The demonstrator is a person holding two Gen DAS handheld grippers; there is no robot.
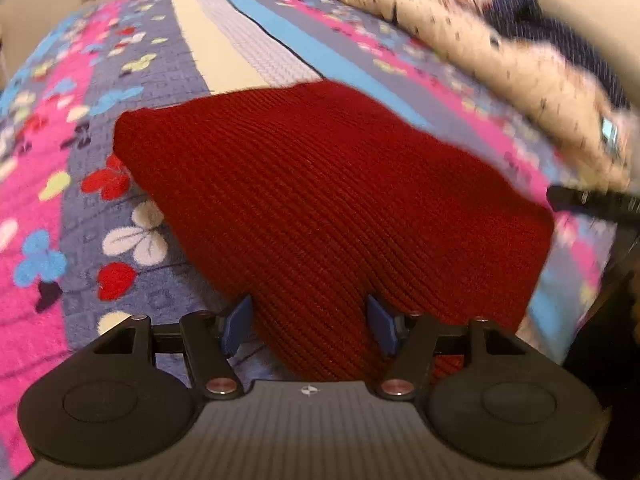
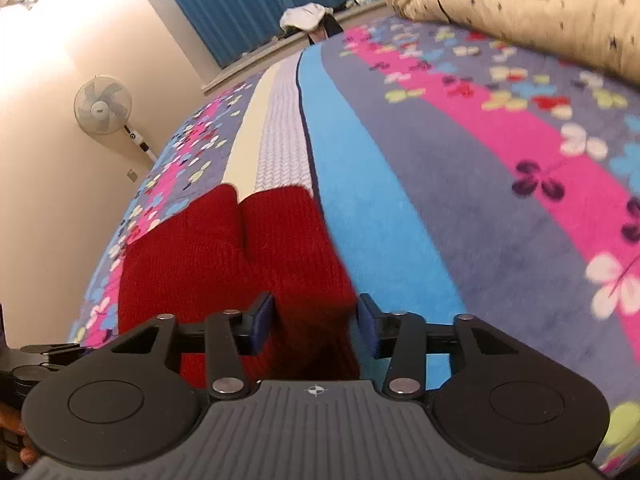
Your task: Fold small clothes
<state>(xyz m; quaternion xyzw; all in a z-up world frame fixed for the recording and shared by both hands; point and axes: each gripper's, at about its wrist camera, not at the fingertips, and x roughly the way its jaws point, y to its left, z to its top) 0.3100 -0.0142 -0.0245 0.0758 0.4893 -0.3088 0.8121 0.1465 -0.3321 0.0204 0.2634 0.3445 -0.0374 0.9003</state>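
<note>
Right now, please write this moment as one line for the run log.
task: fold small clothes | item: red knit garment on bedspread | left gripper: open around its near edge | right gripper: open around it

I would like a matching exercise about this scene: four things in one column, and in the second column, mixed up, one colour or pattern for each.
Things:
1. knitted garment
2. curtain
3. standing fan
4. pillow

Colours or patterns:
A. cream with small dark marks
B. dark red
C. white
D. blue

Pairs: 1-B, 2-D, 3-C, 4-A
</note>
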